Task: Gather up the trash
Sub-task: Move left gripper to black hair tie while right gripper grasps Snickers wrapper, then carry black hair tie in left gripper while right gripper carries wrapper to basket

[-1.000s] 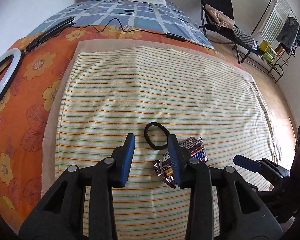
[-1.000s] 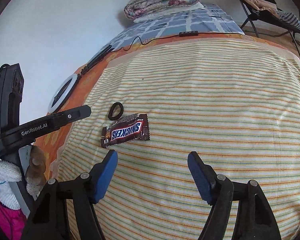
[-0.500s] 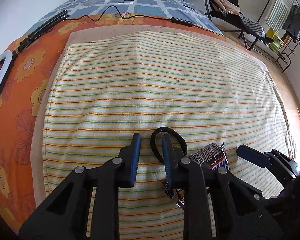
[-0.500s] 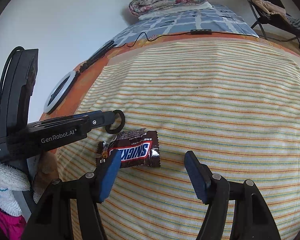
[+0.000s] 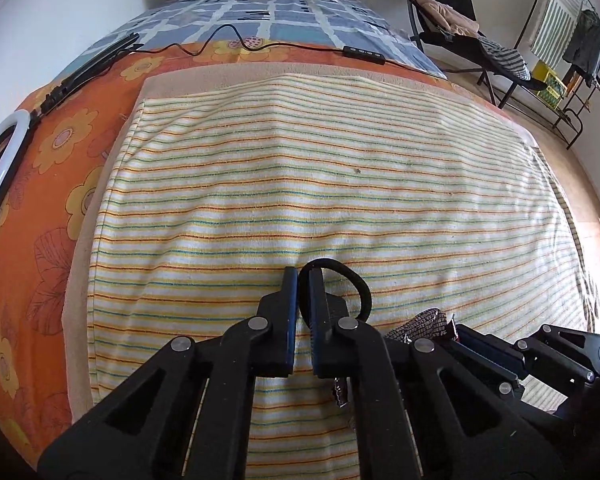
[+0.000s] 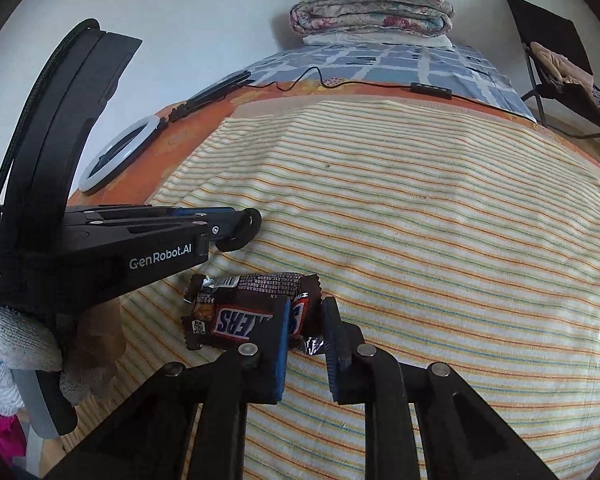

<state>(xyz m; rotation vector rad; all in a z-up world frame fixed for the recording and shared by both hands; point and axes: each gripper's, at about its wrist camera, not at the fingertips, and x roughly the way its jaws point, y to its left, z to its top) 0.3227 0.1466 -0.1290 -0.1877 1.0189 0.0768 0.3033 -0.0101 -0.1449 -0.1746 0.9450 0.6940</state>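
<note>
- Striped towel (image 5: 340, 200) on the bed gives both targets a flat, reachable spot.
- Left gripper (image 5: 303, 280) is clenched on the black hair tie (image 5: 360, 284), looping toward 2 o'clock.
- Right gripper (image 6: 305, 312) is pinching the Snickers wrapper (image 6: 236, 316) by its end for lifting.

A brown candy wrapper (image 6: 252, 312) lies crumpled on the striped towel (image 6: 420, 208), its blue-and-white lettering facing up and its crimped silver ends splayed. Its right-hand end sits pinched between the right gripper (image 6: 306, 320) fingers. Just beyond it, a black hair tie (image 5: 352, 284) rests on the same towel, one side of its loop caught between the nearly closed left gripper (image 5: 303, 280) fingers.
</note>
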